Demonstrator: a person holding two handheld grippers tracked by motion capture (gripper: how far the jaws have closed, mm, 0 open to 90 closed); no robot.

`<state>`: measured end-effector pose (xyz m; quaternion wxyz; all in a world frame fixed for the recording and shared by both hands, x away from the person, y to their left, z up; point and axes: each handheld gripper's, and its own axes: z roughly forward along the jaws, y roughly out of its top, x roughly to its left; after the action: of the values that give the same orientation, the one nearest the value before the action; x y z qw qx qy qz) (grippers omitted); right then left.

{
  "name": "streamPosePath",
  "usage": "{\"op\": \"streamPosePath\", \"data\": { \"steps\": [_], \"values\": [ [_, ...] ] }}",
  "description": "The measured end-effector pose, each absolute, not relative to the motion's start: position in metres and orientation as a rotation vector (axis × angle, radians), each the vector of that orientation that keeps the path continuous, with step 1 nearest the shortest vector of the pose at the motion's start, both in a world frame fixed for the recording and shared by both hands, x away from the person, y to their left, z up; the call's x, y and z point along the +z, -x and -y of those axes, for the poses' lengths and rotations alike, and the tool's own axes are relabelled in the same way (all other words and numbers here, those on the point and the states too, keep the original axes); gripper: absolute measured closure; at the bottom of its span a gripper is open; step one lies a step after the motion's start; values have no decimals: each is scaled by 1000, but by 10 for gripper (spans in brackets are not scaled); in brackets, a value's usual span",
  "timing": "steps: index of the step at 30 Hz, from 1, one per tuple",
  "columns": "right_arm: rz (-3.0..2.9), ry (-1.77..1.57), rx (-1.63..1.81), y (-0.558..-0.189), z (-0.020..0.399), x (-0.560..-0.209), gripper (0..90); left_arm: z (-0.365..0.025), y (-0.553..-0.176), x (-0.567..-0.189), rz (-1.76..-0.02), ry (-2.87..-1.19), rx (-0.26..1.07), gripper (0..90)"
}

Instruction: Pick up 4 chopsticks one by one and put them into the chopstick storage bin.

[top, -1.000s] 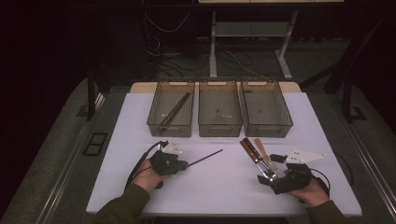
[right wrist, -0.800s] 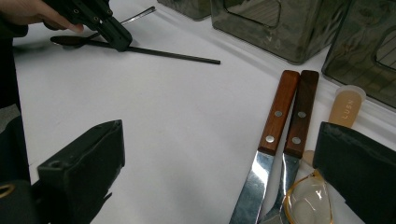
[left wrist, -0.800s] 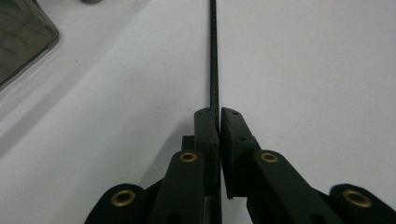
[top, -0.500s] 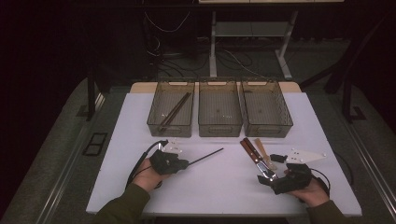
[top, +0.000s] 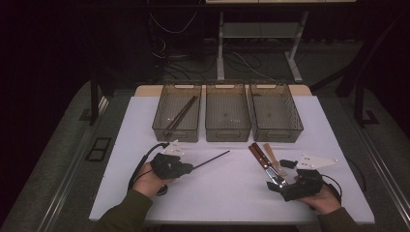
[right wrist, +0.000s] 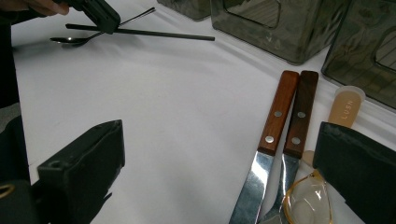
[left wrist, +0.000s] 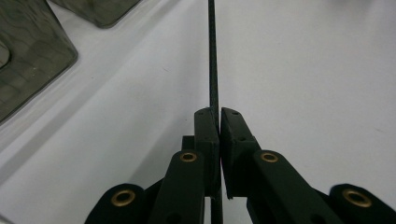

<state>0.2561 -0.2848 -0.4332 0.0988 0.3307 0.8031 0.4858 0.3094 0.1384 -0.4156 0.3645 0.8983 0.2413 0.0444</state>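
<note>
My left gripper (top: pixel 186 168) (left wrist: pixel 219 114) is shut on a thin black stick (top: pixel 212 158) (left wrist: pixel 213 56), which reaches from its jaws toward the middle of the white table (top: pixel 222 193). In the right gripper view the same gripper (right wrist: pixel 111 25) and stick (right wrist: pixel 163 34) show at the far left, over a metal spoon (right wrist: pixel 70 40). My right gripper (top: pixel 276 186) (right wrist: pixel 222 140) rests open near the front right edge. Just past its right jaw lie two wooden-handled knives (top: pixel 261 162) (right wrist: pixel 280 112) and a clear spoon (right wrist: pixel 308 200).
Three smoky plastic bins stand in a row at the back: the left one (top: pixel 162 126) holds dark sticks (top: pixel 181 113), then the middle one (top: pixel 227 133) and the right one (top: pixel 290 133). A pale handle marked LUSN (right wrist: pixel 346 105) lies beside the knives.
</note>
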Motion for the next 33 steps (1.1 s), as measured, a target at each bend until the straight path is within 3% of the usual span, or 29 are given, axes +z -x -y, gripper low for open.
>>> {"op": "streamPosePath", "data": {
  "steps": [33],
  "values": [
    [-2372,-993,1434,-257,285,-434,24,-158,-322,-381,-654,-2218,107,853]
  ]
}}
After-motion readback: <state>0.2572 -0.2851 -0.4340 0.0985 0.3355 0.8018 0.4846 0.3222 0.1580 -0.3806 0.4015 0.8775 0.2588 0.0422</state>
